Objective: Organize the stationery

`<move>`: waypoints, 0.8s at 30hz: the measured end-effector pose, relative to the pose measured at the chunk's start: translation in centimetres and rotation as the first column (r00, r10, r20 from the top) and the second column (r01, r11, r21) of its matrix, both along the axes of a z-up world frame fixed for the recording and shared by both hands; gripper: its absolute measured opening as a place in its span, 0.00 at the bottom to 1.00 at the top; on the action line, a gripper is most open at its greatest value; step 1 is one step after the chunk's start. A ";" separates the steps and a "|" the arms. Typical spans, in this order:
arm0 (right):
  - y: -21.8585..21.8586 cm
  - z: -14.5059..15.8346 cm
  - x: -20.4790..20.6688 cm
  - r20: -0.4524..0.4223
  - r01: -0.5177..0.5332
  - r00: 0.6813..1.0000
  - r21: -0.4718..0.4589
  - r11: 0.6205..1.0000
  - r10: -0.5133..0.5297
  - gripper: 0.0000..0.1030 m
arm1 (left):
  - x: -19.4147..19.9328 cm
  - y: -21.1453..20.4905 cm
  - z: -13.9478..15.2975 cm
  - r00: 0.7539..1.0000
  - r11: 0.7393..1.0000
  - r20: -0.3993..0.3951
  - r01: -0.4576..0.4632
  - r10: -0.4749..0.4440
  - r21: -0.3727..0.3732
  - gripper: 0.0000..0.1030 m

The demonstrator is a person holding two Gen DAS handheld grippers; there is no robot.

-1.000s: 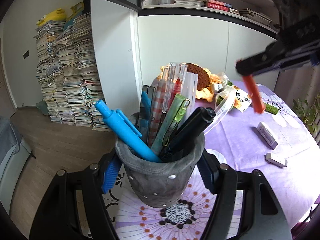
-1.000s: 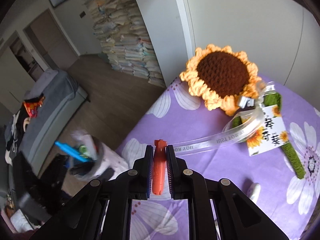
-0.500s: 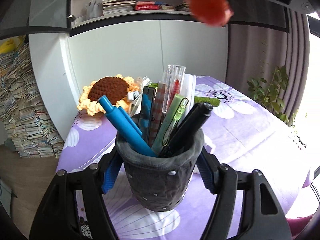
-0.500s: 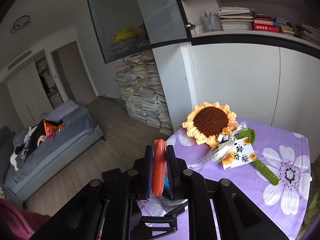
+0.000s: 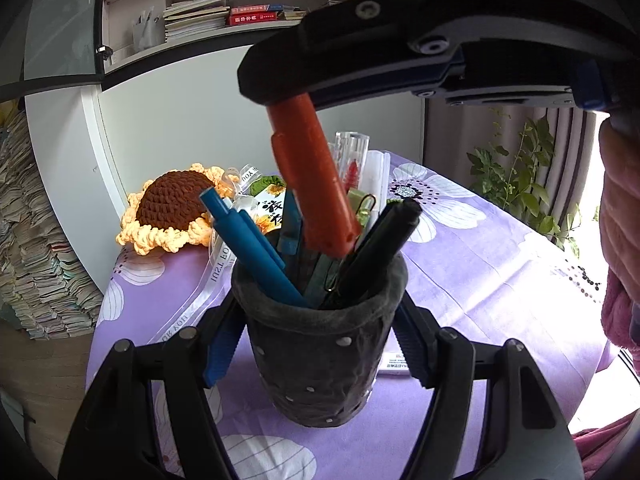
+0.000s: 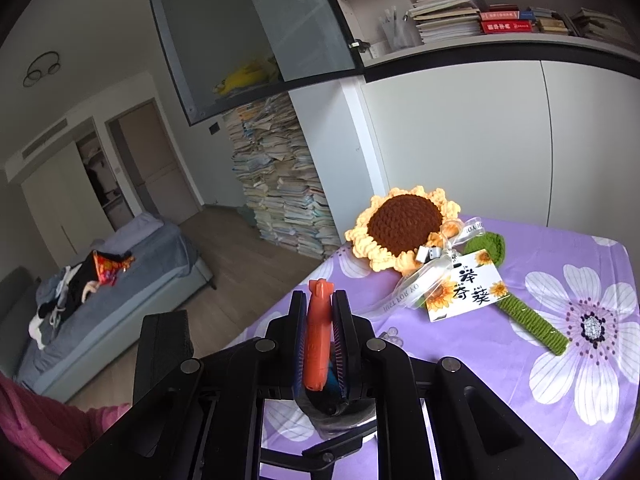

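Note:
My left gripper (image 5: 316,328) is shut on a dark grey felt pen holder (image 5: 320,344) and holds it upright. The holder is full of pens: a blue one (image 5: 248,240), a black one (image 5: 376,248), a green one and clear ones. My right gripper (image 6: 320,320) is shut on an orange pen (image 6: 318,340). In the left wrist view the orange pen (image 5: 316,184) hangs tip down over the holder's mouth, its lower end among the other pens, with the right gripper's body (image 5: 440,40) above. The holder's rim shows just below the right gripper's fingers (image 6: 336,408).
A crocheted sunflower (image 6: 404,232) with ribbon, tag and green stem lies at the back of the purple flowered tablecloth (image 6: 540,380). A white eraser (image 5: 394,366) lies behind the holder. White cupboards, bookshelves and a paper stack (image 6: 276,200) stand behind. A plant (image 5: 516,176) stands at the right.
My right gripper has come down over the holder with the orange pen, from high above it to its mouth. The left gripper has turned with the holder toward the table.

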State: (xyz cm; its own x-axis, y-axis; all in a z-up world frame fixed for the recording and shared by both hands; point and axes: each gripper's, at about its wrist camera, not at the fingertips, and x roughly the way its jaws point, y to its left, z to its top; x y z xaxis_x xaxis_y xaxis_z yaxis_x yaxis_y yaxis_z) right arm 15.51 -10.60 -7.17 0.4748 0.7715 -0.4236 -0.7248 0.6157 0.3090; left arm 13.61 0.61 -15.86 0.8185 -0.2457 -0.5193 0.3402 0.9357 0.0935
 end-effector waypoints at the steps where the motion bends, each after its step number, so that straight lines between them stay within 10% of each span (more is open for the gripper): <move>1: 0.1 -0.2 0.0 0.004 -0.005 1.000 0.002 1.000 0.005 0.14 | 0.1 -0.1 -0.1 1.000 1.000 -0.001 0.002 -0.002 -0.002 0.66; 24: -3.4 -1.9 -0.4 -0.104 0.023 0.994 0.059 0.998 -0.017 0.14 | -1.2 1.0 -0.1 0.999 0.999 0.015 -0.036 0.036 0.002 0.65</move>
State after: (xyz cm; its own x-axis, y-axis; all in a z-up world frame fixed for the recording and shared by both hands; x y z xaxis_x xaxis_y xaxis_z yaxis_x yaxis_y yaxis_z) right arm 15.14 -14.01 -9.11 0.4465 0.7878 -0.4243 -0.6747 0.6079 0.4187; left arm 12.40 1.58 -15.97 0.8346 -0.2150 -0.5072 0.3051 0.9470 0.1005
